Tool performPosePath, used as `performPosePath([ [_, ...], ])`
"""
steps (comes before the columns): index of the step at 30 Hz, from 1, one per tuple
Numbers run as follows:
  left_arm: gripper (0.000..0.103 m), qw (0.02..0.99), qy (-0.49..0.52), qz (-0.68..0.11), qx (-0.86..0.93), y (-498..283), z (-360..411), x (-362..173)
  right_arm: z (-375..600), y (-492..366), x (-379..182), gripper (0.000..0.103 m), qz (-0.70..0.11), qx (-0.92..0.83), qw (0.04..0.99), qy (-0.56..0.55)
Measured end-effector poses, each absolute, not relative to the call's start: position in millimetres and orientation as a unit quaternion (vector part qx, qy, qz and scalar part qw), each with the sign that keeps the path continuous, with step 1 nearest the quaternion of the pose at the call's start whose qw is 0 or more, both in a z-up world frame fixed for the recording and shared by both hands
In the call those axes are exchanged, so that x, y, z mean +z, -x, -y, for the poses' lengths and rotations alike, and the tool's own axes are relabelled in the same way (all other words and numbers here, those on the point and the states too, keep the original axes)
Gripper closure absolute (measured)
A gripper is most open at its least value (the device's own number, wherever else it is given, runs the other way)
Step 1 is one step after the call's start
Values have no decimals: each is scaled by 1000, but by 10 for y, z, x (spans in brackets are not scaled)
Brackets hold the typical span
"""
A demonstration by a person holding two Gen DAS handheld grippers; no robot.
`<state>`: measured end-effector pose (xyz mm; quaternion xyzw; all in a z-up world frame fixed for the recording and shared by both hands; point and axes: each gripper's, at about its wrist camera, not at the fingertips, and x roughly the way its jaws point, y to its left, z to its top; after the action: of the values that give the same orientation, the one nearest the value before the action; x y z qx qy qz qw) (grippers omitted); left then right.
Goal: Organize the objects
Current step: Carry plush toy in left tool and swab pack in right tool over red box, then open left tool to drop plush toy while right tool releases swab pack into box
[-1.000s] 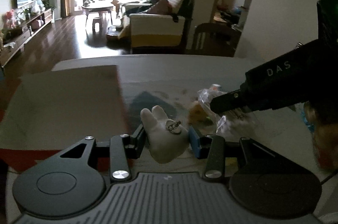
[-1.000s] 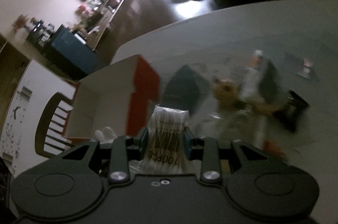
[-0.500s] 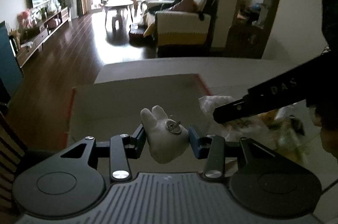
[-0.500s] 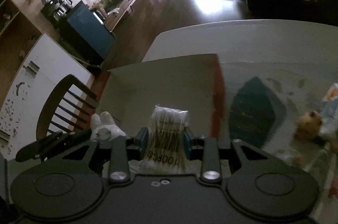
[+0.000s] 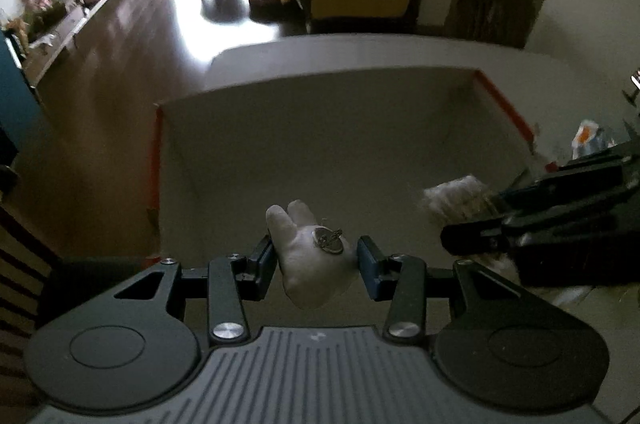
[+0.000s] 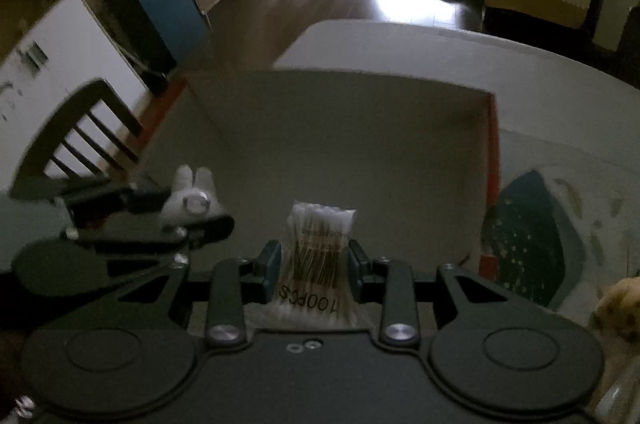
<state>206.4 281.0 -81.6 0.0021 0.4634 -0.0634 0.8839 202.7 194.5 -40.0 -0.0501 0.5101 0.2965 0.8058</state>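
We hang over the open box on the counter, its floor bare as far as we see. Our left tongs clamp a white plush keychain, our right tongs a pack of cotton swabs (neither released yet). A fuzzy toy waits outside.

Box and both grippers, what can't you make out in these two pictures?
- Box: near wall hidden behind the gripper bodies in both views.
- White plush toy in left gripper: lower part hidden by the gripper.
- Cotton swab pack in right gripper: small print blurred.
- Fuzzy brown thing: cut off by the right wrist view's edge.
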Motion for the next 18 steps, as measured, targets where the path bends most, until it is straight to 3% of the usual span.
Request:
performPosePath([
  [18,59,809,-30,-575,-118,-2335,-2781,-1190,-2039,-2041,-736,66,-558,275,776,99],
])
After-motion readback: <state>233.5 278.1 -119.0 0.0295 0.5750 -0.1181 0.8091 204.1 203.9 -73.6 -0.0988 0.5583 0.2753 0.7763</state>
